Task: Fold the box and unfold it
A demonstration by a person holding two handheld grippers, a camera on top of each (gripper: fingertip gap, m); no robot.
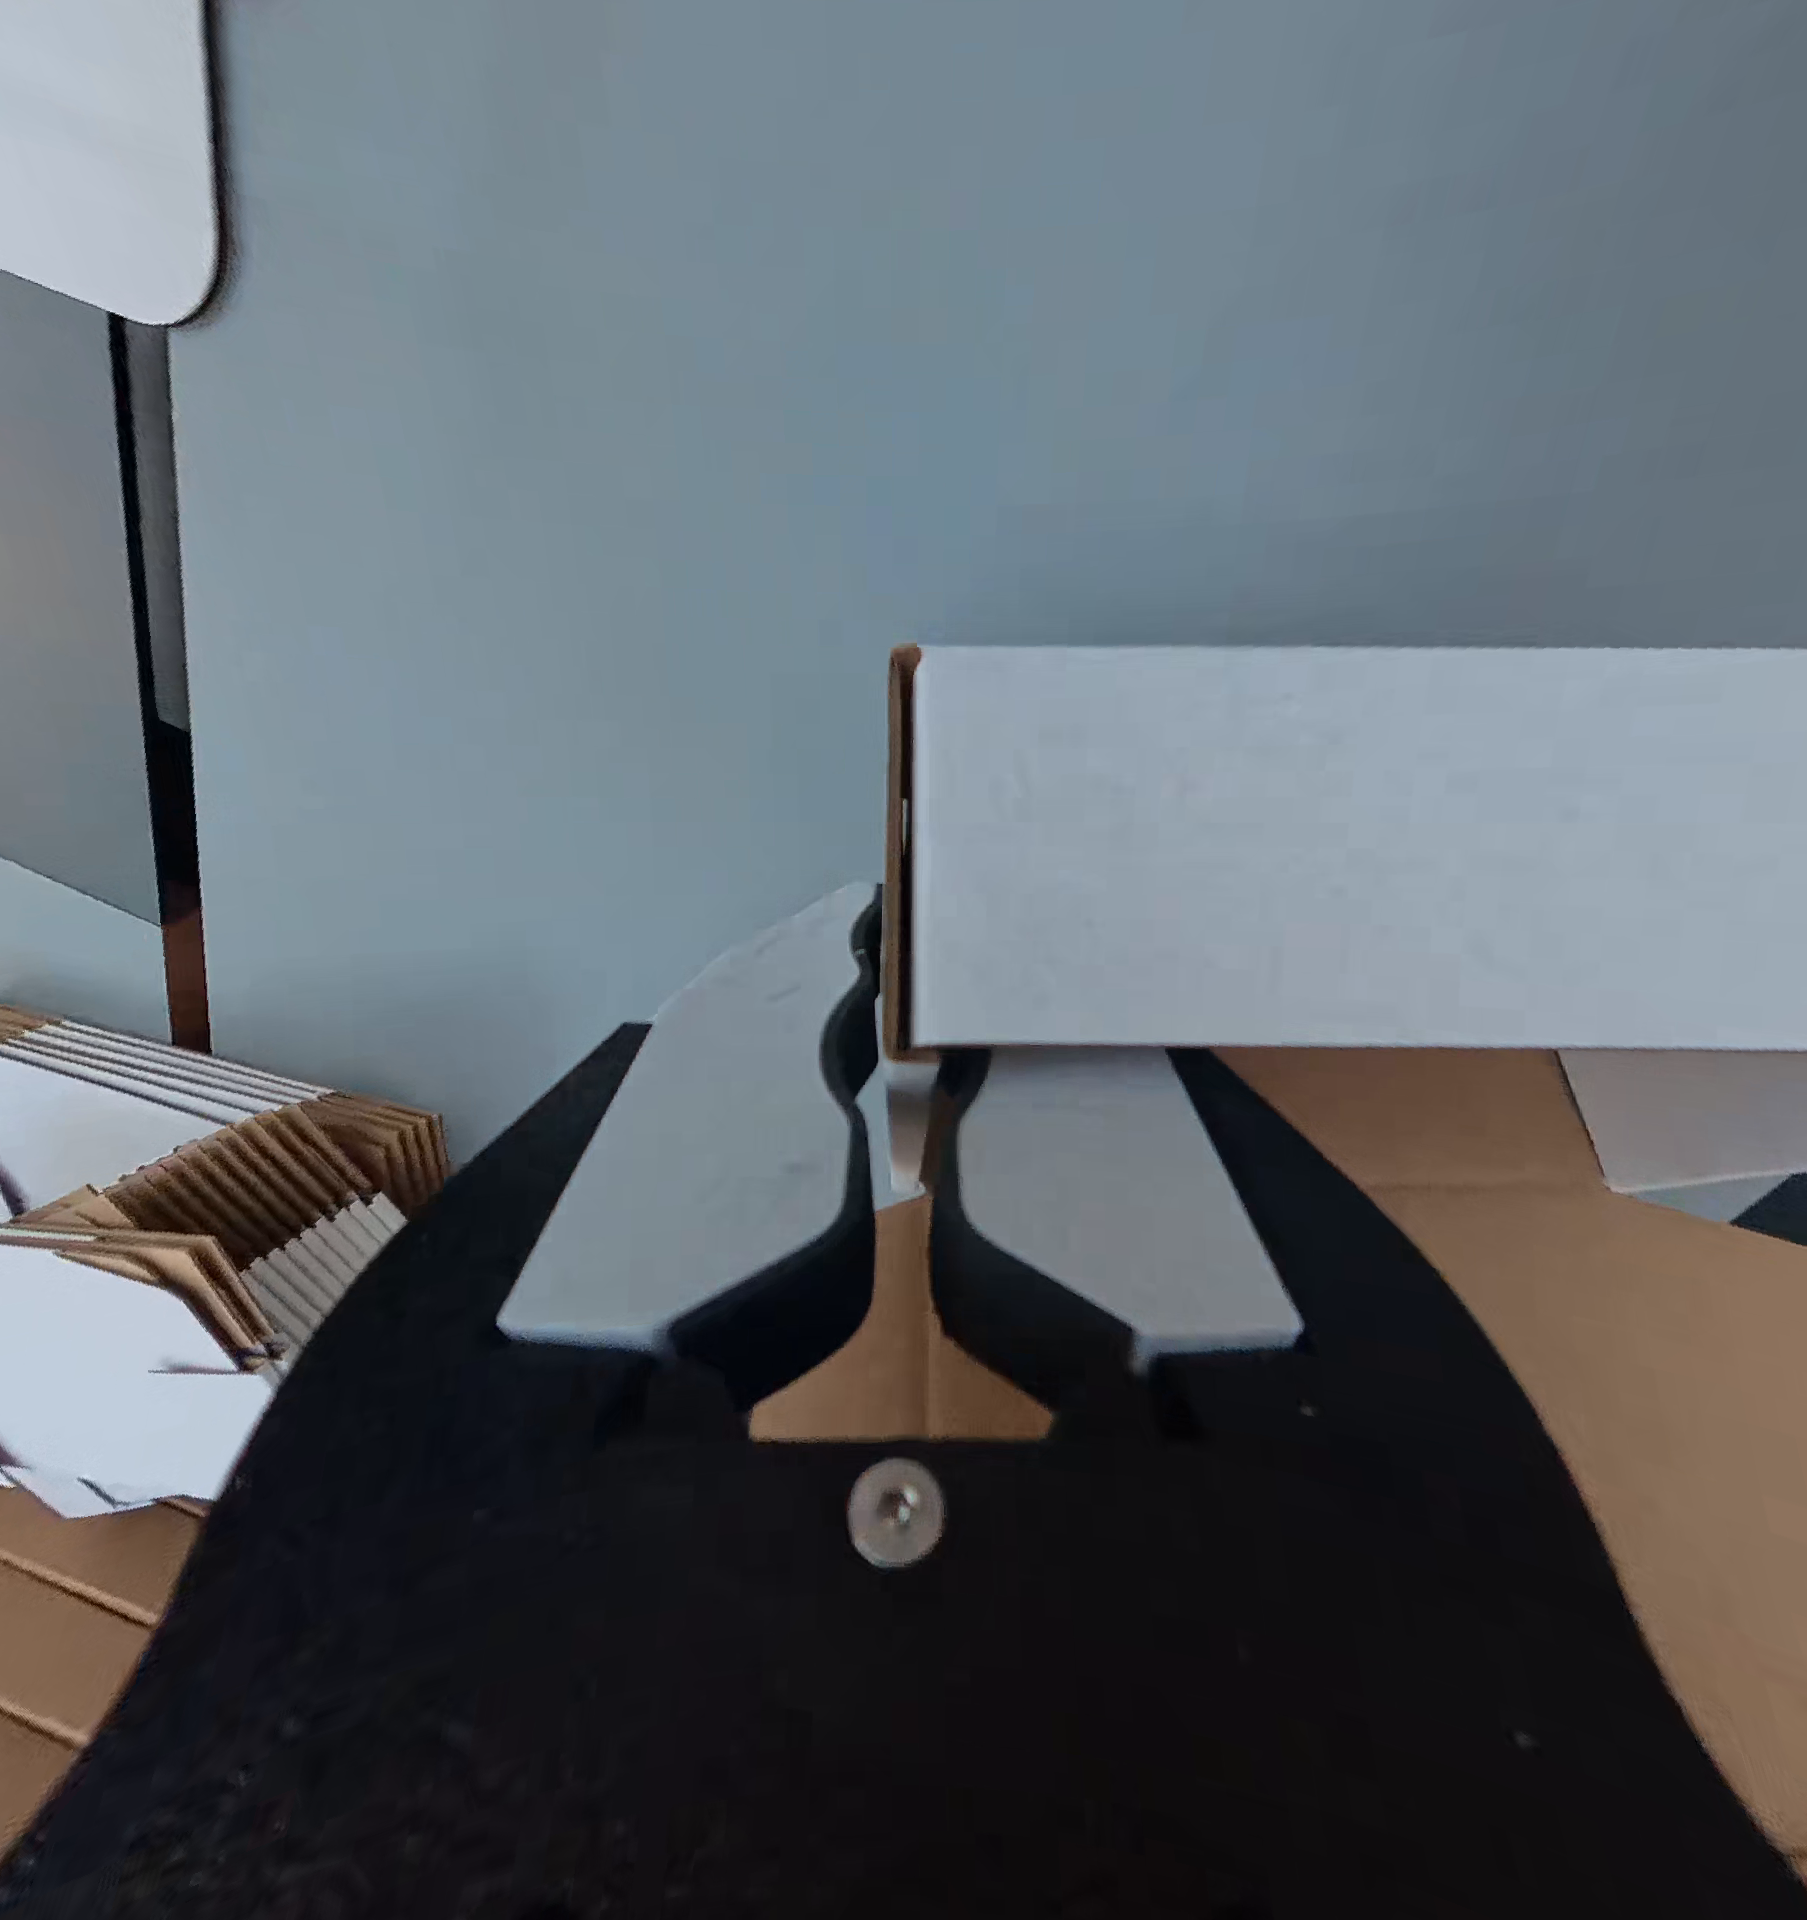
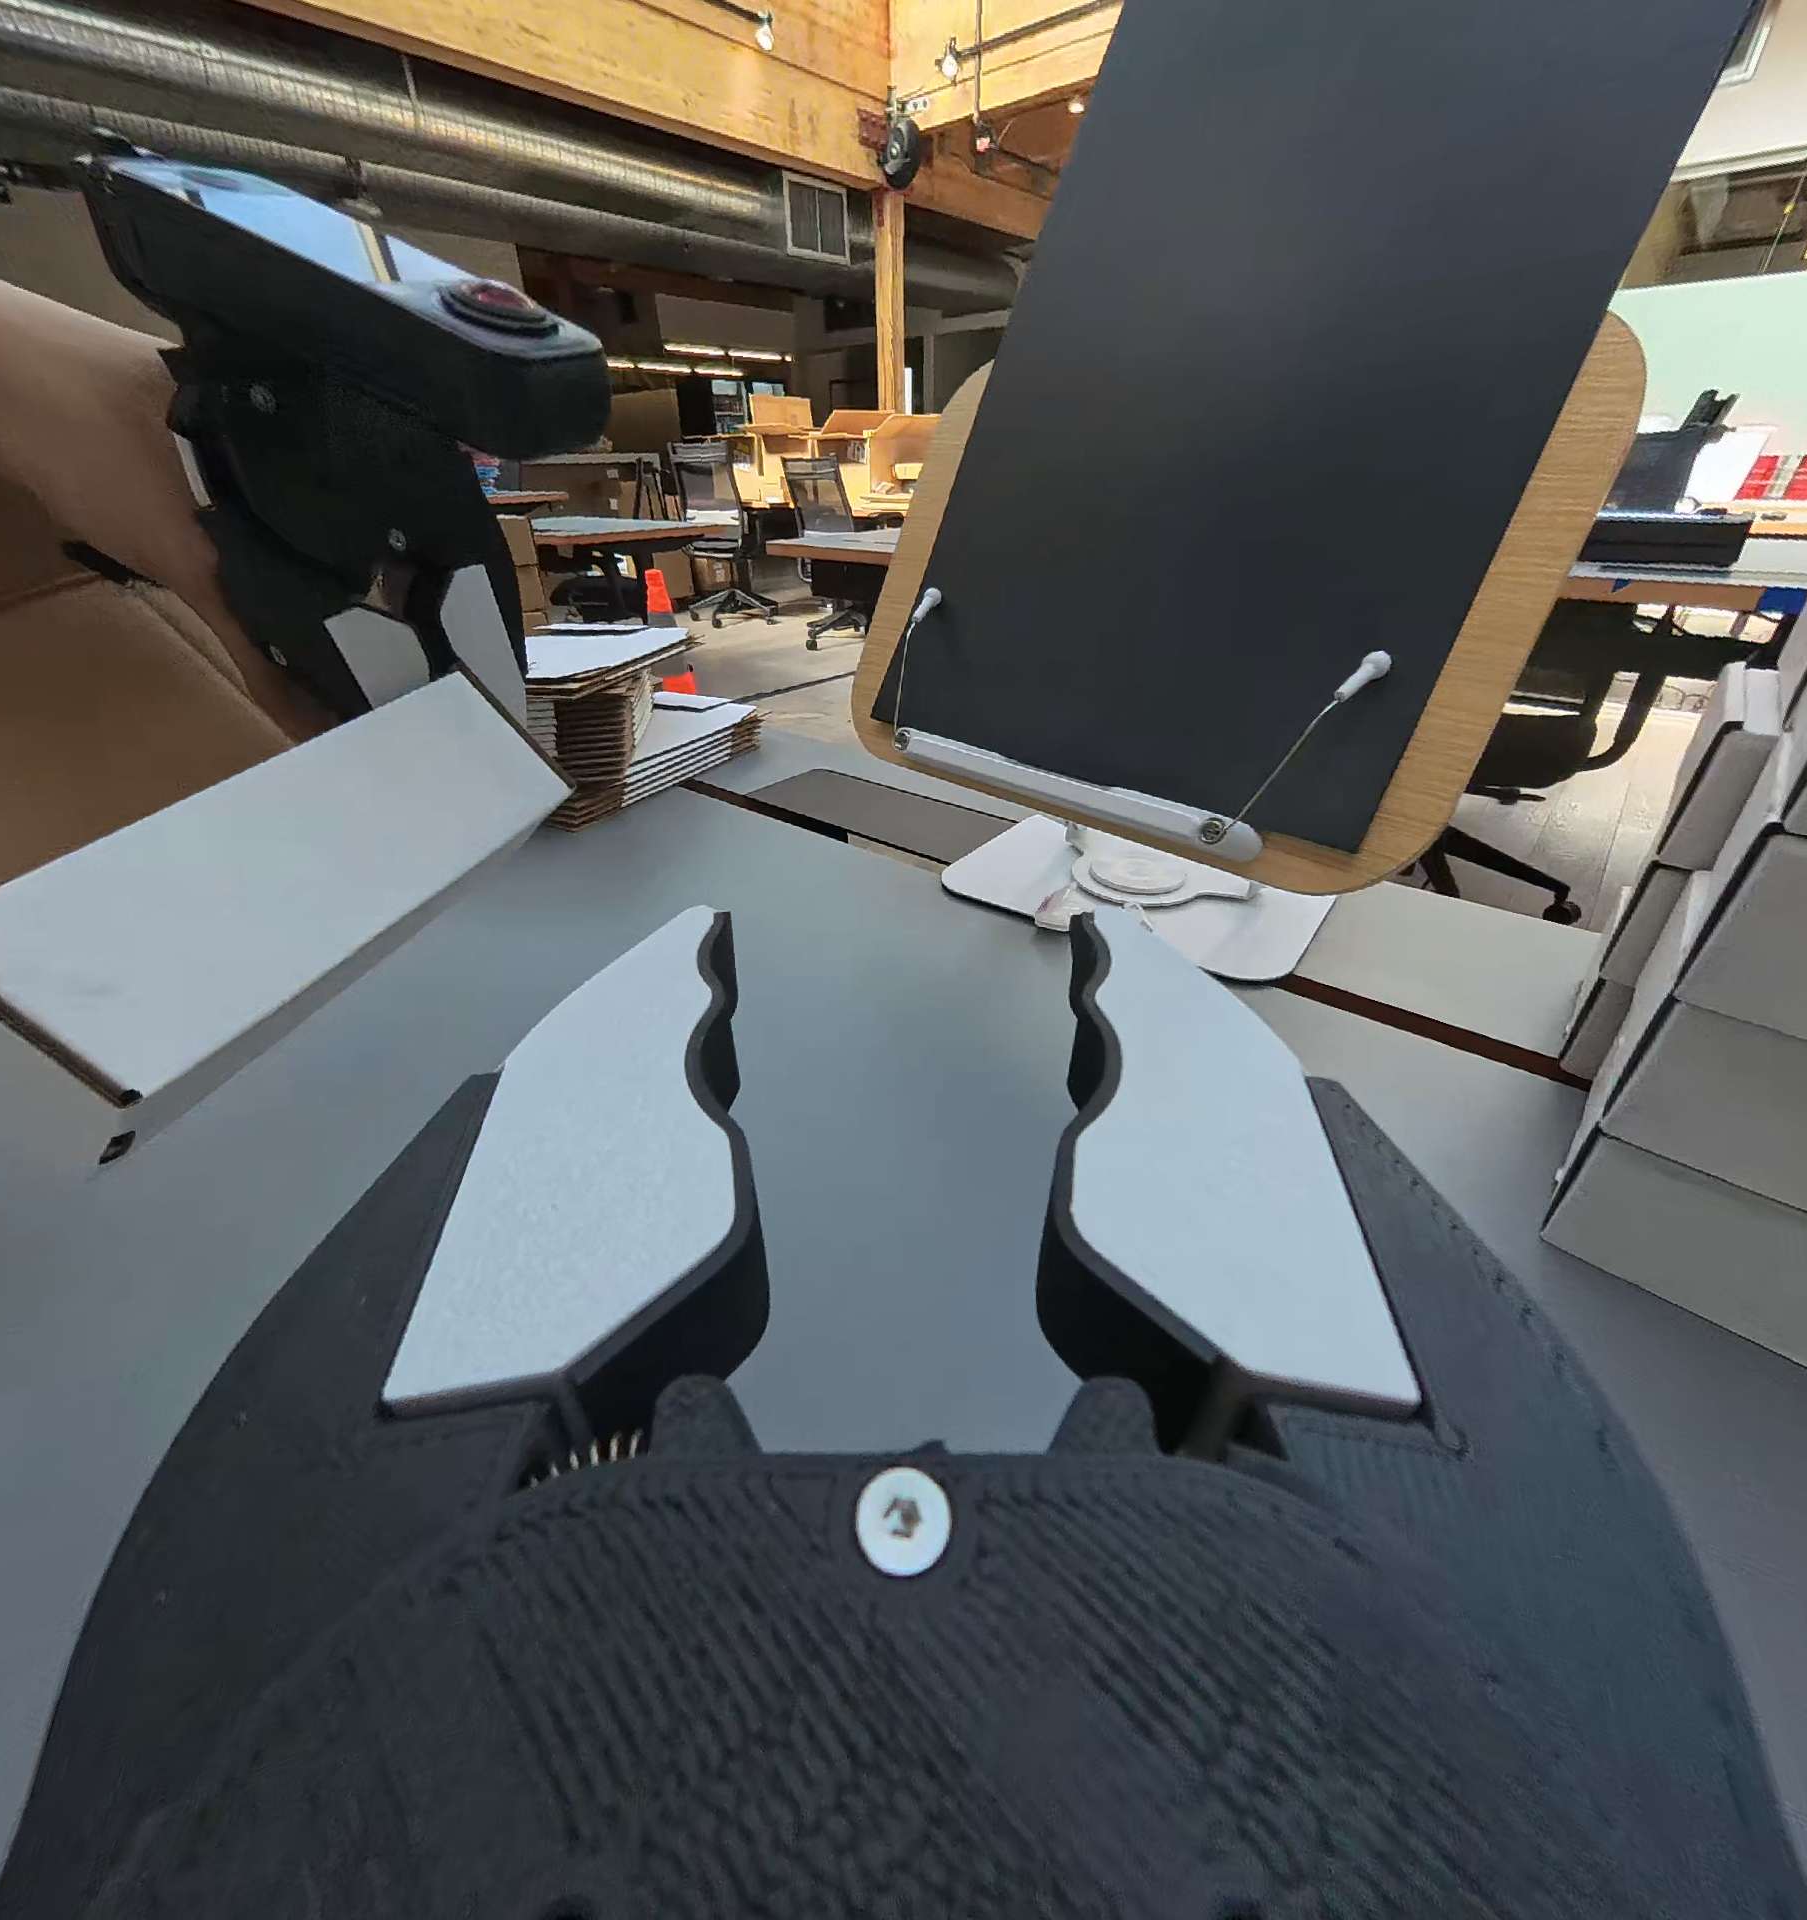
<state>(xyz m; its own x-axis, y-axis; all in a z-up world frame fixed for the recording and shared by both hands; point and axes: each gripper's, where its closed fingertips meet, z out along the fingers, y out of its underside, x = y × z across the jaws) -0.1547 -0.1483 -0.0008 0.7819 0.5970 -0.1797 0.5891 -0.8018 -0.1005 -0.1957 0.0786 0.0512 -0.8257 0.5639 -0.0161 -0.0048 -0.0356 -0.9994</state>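
The box is white outside and brown inside. In the left wrist view one white wall [image 1: 1377, 842] stands upright, with the brown inner panel [image 1: 1398, 1299] lying flat beneath it. My left gripper [image 1: 891, 1039] is shut on a thin white flap [image 1: 904, 1132] at the wall's left corner, and its right fingertip is hidden behind the wall. In the right wrist view the same white wall [image 2: 255, 862] tilts at the left, held by the left gripper [image 2: 431, 634]. My right gripper [image 2: 899, 935] is open and empty above the grey table [image 2: 909, 1143], to the right of the box.
A stack of flat cardboard blanks [image 1: 151, 1195] lies left of the box and also shows in the right wrist view [image 2: 629, 717]. A wooden stand with a black board [image 2: 1242, 520] is ahead. Stacked white boxes [image 2: 1730, 1039] stand at the right.
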